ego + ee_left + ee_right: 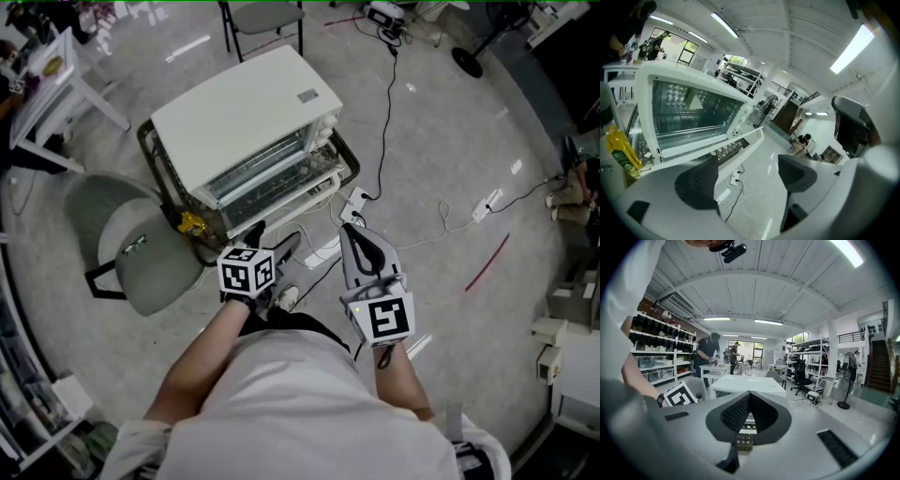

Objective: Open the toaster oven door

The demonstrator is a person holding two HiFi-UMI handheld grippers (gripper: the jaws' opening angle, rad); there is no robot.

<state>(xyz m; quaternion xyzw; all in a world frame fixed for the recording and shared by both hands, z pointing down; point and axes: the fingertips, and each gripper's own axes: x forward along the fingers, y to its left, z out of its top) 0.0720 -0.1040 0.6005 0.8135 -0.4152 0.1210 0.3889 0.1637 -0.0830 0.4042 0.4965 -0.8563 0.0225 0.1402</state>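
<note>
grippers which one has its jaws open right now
The left gripper: its jaws stand wide apart with nothing between them, facing the toaster oven. The right gripper has its jaws pressed together, empty.

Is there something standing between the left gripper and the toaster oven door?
Nothing visible does. The left gripper has its jaws apart and empty. The toaster oven door lies just ahead of it, with only open space between them. The yellow bottle stands off to the side of the oven, out of the way.
</note>
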